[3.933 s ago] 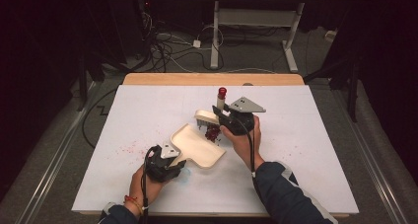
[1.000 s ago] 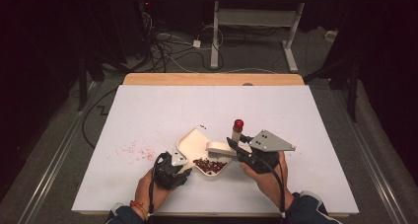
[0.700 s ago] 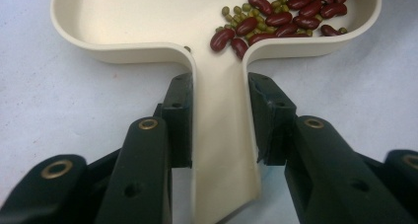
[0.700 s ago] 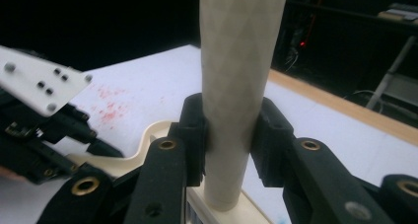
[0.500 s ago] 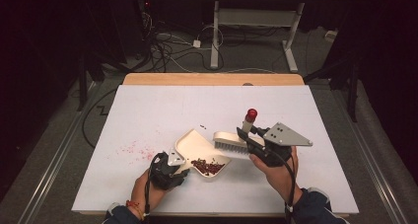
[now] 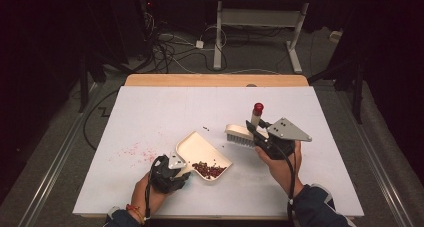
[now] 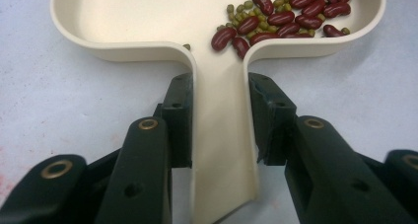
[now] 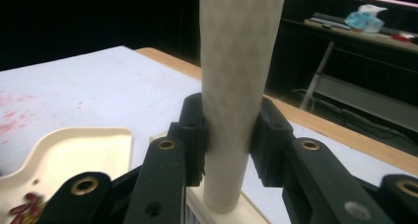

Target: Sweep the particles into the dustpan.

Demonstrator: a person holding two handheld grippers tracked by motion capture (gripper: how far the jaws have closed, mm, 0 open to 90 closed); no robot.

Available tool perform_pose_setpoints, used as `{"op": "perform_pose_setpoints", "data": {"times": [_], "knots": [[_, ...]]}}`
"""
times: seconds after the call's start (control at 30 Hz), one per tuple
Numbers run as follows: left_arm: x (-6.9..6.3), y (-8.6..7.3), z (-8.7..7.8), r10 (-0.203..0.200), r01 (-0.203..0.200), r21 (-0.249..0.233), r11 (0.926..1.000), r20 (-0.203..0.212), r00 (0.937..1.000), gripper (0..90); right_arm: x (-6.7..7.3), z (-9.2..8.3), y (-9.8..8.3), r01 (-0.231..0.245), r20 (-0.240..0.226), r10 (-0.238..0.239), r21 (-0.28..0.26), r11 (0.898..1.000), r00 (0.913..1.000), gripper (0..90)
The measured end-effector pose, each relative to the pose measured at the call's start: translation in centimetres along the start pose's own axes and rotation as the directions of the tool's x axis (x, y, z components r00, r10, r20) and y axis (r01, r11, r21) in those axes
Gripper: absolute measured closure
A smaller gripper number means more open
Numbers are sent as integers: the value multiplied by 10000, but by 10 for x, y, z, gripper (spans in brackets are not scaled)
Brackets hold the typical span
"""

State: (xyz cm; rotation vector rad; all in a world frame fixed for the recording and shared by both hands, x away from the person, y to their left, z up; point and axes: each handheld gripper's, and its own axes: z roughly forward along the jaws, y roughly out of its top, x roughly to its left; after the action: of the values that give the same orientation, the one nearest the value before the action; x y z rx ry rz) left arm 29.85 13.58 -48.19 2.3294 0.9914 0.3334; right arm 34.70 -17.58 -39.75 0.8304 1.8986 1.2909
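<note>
Near the table's six o'clock edge, the dustpan is pinched by its handle in the left gripper, most beans already gathered inside. At its two o'clock, the brush is clamped by the right gripper; few stray beans remain unswept.

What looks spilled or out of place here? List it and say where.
Two or three dark beans lie loose on the white table cover, beyond the dustpan, not yet swept in with the beans in the pan. Reddish specks stain the cover left of the dustpan. Nothing looks damaged.
</note>
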Motion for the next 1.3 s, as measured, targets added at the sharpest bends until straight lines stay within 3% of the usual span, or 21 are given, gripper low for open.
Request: {"op": "perform_pose_setpoints", "data": {"times": [0.07,0.13,0.17,0.27,0.37,0.47,0.5,0.67,0.8,0.87,0.97,1.1,1.17,1.3], "knots": [[-1,1,1,9,-9,5,10000,-32,10000,631,1,8,-2,168,191,-171,199,9997,9997,701],[-1,1,1,-32,32,-6,10000,-35,10000,631,5,14,-6,277,58,-279,342,9990,9996,702],[-1,1,1,-34,34,-7,10000,-40,10000,631,8,15,-7,144,-216,-137,328,9994,9997,702],[-1,1,1,-43,43,10,10000,-50,10000,630,24,9,-4,507,-706,-475,442,9977,9964,702],[-1,1,1,-11,11,30,10000,-46,10000,631,33,1,0,198,-1578,-116,506,9985,9874,702],[-1,1,1,-26,26,21,10000,-67,10000,631,40,-9,6,115,-2049,-49,310,9995,9788,702],[-1,1,1,-26,26,27,10000,-70,10000,631,41,-15,11,184,-2013,-180,3,9998,9794,702],[0,1,1,-74,74,22,10000,-30,10000,631,35,-22,14,237,-1634,-294,-364,9991,9861,702],[2,1,0,-157,157,-10,9999,0,9999,631,28,-16,10,84,-1452,-127,-305,9995,9893,702],[2,1,0,-203,203,-16,9998,-13,9998,631,29,-9,5,235,-1355,-241,-65,9997,9905,702],[2,1,0,-235,235,-28,9997,-48,9997,631,38,-3,2,439,-1654,-389,263,9987,9855,702],[3,0,0,-230,230,-8,9997,-43,9997,631,52,-4,3,596,-2100,-524,280,9978,9763,702],[4,0,0,-263,263,-11,9997,-28,9996,631,59,-4,5,512,-2544,-403,362,9980,9663,702],[8,-3,-3,-347,347,-9,9994,-78,9994,631,65,-6,8,643,-2654,-559,233,9977,9625,702]]}}
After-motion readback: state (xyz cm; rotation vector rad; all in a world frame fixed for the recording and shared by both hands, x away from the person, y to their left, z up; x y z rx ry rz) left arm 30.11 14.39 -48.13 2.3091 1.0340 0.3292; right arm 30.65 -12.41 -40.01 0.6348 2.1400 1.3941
